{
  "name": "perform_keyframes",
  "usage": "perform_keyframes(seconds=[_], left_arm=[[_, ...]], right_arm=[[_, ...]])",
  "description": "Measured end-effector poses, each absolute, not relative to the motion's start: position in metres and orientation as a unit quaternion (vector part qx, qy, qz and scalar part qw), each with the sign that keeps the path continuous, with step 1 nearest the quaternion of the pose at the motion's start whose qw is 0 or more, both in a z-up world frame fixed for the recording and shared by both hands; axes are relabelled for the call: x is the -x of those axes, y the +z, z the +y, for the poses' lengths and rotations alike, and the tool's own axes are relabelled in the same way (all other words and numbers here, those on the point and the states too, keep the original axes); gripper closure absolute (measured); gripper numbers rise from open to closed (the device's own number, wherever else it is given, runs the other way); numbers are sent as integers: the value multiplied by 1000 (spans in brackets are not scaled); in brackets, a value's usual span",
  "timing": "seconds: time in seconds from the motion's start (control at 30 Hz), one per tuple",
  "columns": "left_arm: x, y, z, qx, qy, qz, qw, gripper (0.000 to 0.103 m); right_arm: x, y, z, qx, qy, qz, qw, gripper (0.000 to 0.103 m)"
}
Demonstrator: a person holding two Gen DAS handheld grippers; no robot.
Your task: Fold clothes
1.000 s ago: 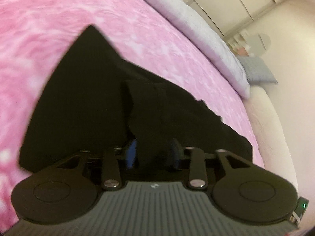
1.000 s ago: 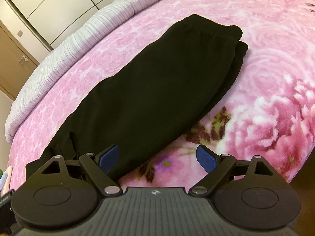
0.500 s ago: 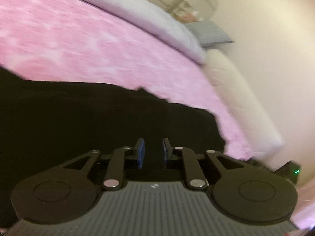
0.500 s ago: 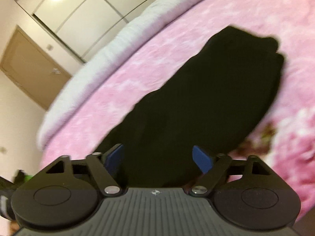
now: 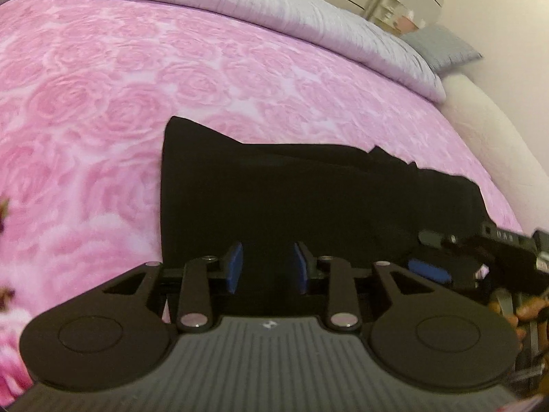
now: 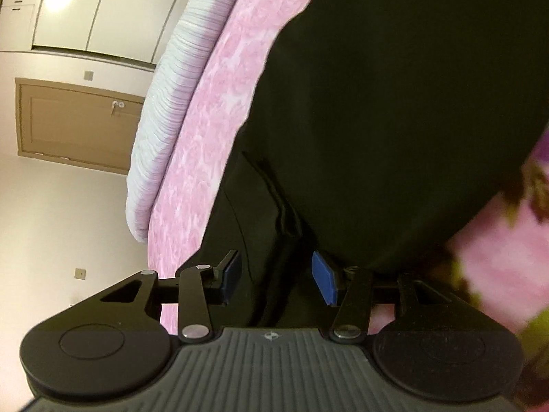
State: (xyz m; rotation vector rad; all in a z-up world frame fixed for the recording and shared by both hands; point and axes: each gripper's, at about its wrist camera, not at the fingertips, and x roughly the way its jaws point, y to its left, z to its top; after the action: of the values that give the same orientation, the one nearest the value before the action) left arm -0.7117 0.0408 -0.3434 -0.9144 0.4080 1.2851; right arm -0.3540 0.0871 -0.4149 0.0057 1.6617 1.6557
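Step, by my read: you gather hem end of black trousers (image 5: 308, 199) on pink rose blanket (image 5: 137, 86) for next fold.

Left gripper (image 5: 267, 271): fingers part-open, straddling cloth; actual grip — cannot tell.

Right gripper (image 6: 278, 278): medium gap, fabric ridge between pads, not clamped.

Next: close both, lift evenly, carry toward waistband.

Writing: small white marks on right gripper body in left view, unreadable.

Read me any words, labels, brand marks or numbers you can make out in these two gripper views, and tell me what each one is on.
Small white characters on the right gripper body, at the right edge of the left wrist view: too blurred to read.
Small white emblem on the left gripper housing: a symbol, no letters.
Same emblem on the right gripper's housing in its own view: no letters.
Black trousers, pink rose blanket: no text.
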Motion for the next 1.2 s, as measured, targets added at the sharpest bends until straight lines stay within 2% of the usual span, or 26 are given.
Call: perform_keyframes(seconds=[0.03, 0.13, 0.2, 0.23, 0.37, 0.5, 0.67, 0.8, 1.03, 1.13, 1.2], left_arm=[[713, -344, 43, 406, 570, 190, 689, 76], [712, -348, 46, 404, 563, 204, 692, 75], [710, -350, 46, 404, 561, 207, 692, 73], [708, -350, 47, 404, 559, 209, 693, 73], [698, -340, 50, 399, 542, 202, 712, 73], [675, -331, 64, 386, 512, 201, 741, 73], [629, -342, 90, 375, 475, 241, 759, 73], [598, -355, 105, 370, 456, 277, 761, 73], [584, -351, 114, 363, 475, 274, 754, 73], [572, -352, 121, 360, 473, 275, 756, 72], [563, -357, 125, 361, 470, 281, 755, 72]], right_arm=[[357, -415, 90, -2, 654, 648, 389, 52], [369, -418, 100, 9, 669, 633, 389, 68], [379, -421, 104, 18, 681, 623, 385, 92], [381, -420, 104, 24, 687, 611, 393, 94], [371, -395, 97, 17, 724, 535, 434, 96], [316, -361, 81, -17, 727, 455, 514, 96], [224, -373, 79, -26, 652, 460, 602, 96], [188, -395, 88, -39, 634, 505, 584, 97], [191, -369, 98, -35, 691, 431, 579, 97], [173, -357, 103, -40, 695, 383, 608, 97], [149, -365, 111, -42, 672, 390, 629, 97]])
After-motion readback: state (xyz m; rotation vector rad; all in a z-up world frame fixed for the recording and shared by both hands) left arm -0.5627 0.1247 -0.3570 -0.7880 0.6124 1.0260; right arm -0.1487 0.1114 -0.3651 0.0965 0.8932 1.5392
